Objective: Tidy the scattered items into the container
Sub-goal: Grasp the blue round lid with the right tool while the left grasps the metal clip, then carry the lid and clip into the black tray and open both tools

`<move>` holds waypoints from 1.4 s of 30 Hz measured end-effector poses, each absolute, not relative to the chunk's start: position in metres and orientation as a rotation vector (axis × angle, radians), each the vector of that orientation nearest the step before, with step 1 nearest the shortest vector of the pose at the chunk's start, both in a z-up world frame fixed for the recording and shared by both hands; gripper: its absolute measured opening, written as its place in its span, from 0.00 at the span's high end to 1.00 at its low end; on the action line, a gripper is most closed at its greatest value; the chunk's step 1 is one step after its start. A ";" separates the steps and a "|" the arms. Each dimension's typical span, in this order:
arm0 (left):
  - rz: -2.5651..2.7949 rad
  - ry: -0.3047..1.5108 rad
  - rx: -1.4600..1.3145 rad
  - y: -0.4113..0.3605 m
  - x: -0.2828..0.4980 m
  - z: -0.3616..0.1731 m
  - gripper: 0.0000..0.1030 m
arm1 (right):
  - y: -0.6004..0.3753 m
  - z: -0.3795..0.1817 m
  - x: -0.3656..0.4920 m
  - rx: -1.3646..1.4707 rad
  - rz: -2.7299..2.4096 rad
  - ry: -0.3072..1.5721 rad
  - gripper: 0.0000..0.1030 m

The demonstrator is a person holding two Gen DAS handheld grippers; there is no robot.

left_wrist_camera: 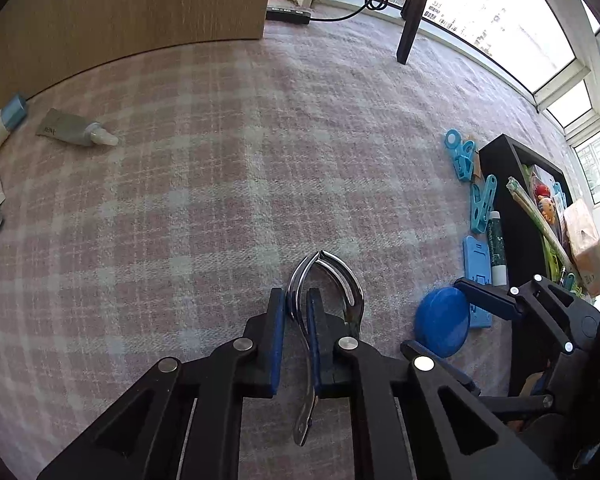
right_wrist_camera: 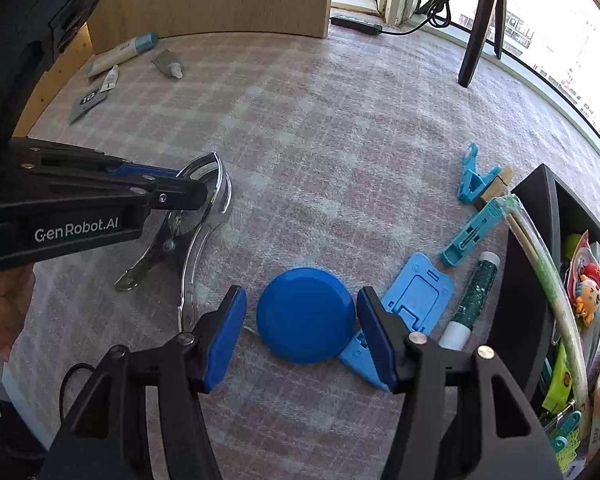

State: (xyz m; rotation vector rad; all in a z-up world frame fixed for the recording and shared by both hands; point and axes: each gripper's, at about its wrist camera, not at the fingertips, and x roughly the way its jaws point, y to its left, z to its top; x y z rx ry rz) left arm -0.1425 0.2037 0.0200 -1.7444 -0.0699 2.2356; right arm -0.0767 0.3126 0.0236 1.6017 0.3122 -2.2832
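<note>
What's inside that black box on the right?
The black box holds long pale sticks, a small cartoon figure packet, green and blue bits lower down. Its floor and whatever lies beneath them are hidden.

Nippers (left_wrist_camera: 332, 280) are shiny chromed metal; disc (right_wrist_camera: 306, 316) is smooth blue plastic; tablecloth (left_wrist_camera: 220, 200) is matt woven check.

Cloth centre (left_wrist_camera: 228, 184) free; blue clips (right_wrist_camera: 474, 178) crowd black container (right_wrist_camera: 540, 216).

I see a black tripod (right_wrist_camera: 480, 28) on the pink checked cloth (left_wrist_camera: 220, 200) by the window (left_wrist_camera: 520, 20) (a black power strip (right_wrist_camera: 356, 24) lies nearby).
</note>
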 end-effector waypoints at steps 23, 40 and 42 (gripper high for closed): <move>2.244 -0.130 -1.650 0.195 -0.116 0.063 0.97 | 0.340 0.067 -0.054 1.501 -2.479 0.045 0.53; 1.952 0.046 -1.448 0.365 -0.048 0.124 0.97 | 0.505 0.127 0.020 1.551 -2.850 -0.342 0.53; 1.905 0.077 -1.433 0.389 -0.036 0.125 0.97 | 0.526 0.129 0.033 1.568 -2.896 -0.387 0.53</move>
